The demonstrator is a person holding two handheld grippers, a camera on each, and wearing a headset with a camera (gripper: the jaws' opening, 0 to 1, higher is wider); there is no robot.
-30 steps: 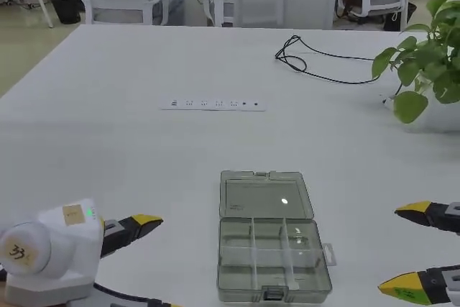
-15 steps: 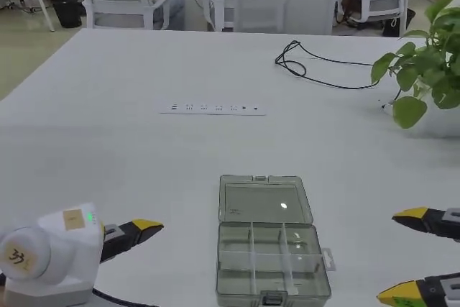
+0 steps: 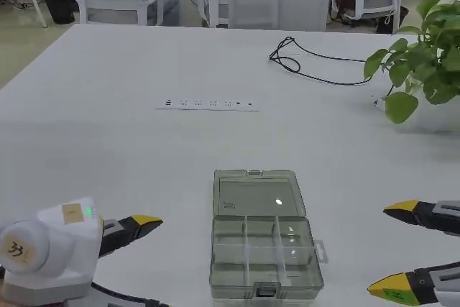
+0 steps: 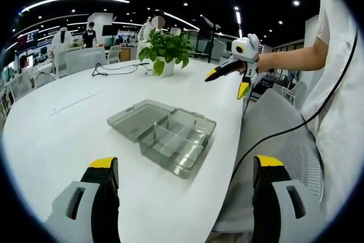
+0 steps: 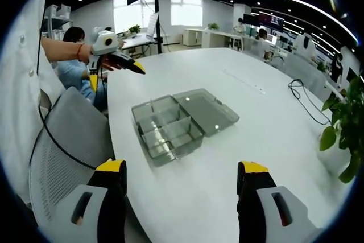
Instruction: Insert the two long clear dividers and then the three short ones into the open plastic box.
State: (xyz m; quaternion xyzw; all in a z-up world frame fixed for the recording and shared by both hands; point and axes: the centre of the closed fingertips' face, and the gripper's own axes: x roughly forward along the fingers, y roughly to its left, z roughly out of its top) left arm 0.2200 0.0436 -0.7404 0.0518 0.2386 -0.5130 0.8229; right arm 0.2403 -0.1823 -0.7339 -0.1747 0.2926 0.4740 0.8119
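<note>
The white table [image 3: 108,141] is carrying everything, and a potted plant [image 3: 424,55] is sitting well beyond the plastic box [image 3: 237,289], off to its right. The box is lying open near the table's front edge, its lid folded back flat. The left gripper [image 4: 186,163] is hovering off the box's left side and the right gripper [image 3: 383,249] off its right, both with jaws spread and carrying nothing. Clear dividers [image 3: 262,244] are already standing inside the box, splitting it into compartments. I cannot count them surely, but little or nothing seems left to do.
</note>
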